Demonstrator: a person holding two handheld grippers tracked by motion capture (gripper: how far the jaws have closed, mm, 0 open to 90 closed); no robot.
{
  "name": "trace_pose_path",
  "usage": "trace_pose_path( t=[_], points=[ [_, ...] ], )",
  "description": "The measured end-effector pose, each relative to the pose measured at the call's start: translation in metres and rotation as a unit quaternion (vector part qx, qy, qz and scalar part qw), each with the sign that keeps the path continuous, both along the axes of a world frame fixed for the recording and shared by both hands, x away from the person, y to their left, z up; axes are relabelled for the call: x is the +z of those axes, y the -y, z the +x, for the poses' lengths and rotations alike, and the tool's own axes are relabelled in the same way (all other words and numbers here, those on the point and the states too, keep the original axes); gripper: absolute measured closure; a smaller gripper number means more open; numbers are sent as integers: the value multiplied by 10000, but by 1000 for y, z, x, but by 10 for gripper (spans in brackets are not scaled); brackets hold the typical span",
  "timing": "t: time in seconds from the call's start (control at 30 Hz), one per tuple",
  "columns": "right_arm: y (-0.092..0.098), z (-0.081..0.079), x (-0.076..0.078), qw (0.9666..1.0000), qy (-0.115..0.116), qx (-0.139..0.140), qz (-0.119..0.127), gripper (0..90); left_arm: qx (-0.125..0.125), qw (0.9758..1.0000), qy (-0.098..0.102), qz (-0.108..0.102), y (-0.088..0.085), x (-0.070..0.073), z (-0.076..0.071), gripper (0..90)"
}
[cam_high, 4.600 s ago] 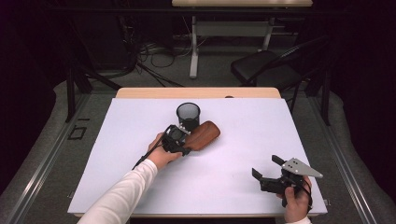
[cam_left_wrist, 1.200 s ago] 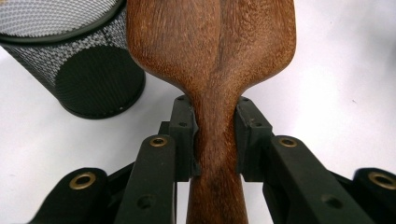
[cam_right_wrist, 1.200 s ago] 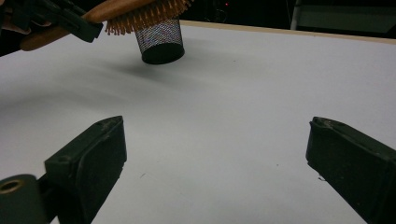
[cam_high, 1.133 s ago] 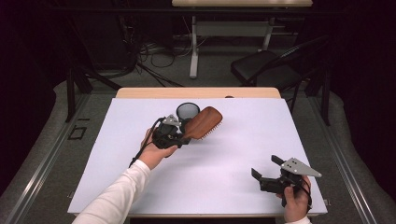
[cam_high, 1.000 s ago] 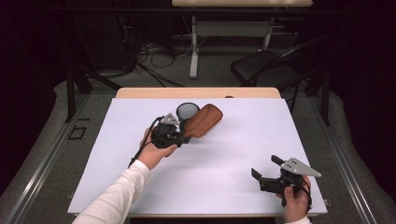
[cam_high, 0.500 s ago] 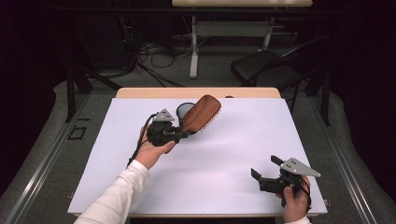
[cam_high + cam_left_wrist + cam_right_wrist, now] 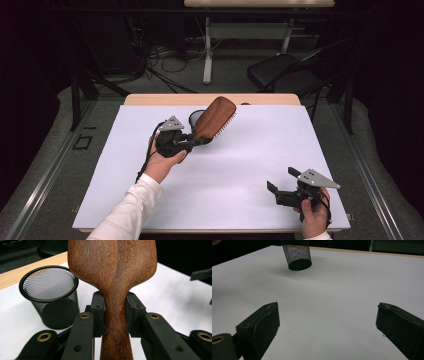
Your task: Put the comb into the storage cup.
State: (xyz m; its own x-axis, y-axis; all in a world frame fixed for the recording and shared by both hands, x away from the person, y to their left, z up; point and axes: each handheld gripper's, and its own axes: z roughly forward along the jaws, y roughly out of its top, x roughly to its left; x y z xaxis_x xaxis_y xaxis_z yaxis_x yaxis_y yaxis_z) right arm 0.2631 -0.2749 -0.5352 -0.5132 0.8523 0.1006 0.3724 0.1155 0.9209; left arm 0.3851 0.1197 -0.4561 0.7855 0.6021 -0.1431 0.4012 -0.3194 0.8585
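Observation:
A brown wooden hairbrush is held off the table, its head tilted up and to the right, bristles facing right. My left gripper is shut on its handle; in the left gripper view the two pads squeeze the narrow neck of the brush. A black mesh cup stands upright just behind the brush, seen at the left of the left gripper view. My right gripper rests low at the table's front right, jaws wide open with nothing between them. The mesh cup stands far ahead of it.
The white table top has a wooden strip along its far edge. Behind the table stand a dark chair and a desk frame with cables on the floor.
The left hand has lifted the brush and swung its head upward and back over the last second; earlier it lay low beside the cup. The right gripper has stayed put.

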Motion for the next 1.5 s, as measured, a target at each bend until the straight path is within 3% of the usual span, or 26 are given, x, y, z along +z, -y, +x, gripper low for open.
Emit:
trace_pose_path(
  t=[0.43,0.77,1.17,1.23,1.5],
  points=[
    [-1,2,-1,10000,-72,-41,8,47,154,9989,84,-433,-8,-2,-10,717],
    [-2,4,-1,9997,-215,-17,143,17,273,9976,249,-579,-14,-3,-16,717],
    [-8,6,1,9994,-313,-74,154,0,357,9964,415,-643,-18,0,-20,717],
    [-11,6,-1,9995,-306,-121,19,0,368,9964,430,-635,-18,0,-20,717],
    [-20,13,-3,9970,-720,-216,-184,0,381,9968,437,-542,-19,0,-20,717]
  ],
)
